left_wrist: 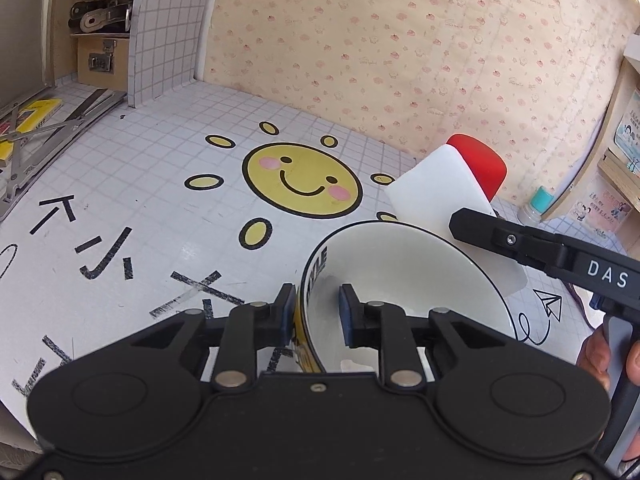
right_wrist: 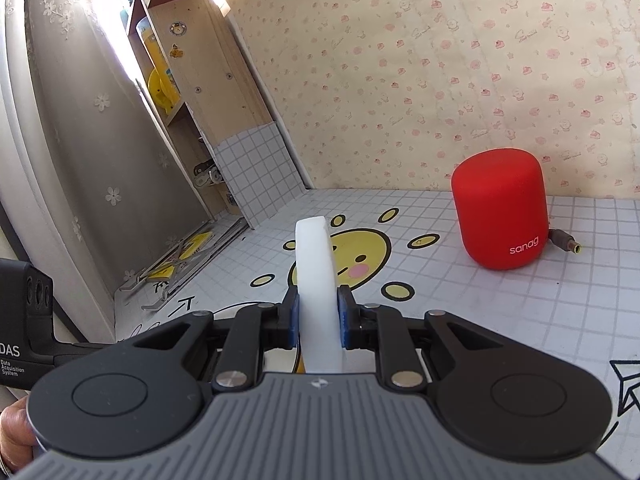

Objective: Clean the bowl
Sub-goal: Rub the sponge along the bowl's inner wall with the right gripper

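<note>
- The left gripper [left_wrist: 318, 312] pinches the rim of the bowl [left_wrist: 404, 272] and tips it up.
- The right gripper [right_wrist: 319, 318] squeezes the white sponge [right_wrist: 316, 280] tight, just above the bowl.
- Wiping looks about to start; next the sponge should go down and rub inside.

Left gripper [left_wrist: 318, 312] occupied the lower centre of the left wrist view, its blue pads closed against the wall of the bowl [left_wrist: 400, 280], one outside and one inside. Right gripper [right_wrist: 318, 316] sat at lower centre of the right wrist view, its pads clamped on the upright white sponge [right_wrist: 316, 280]. Fingers [left_wrist: 600, 360] of the right hand showed at lower right.
</note>
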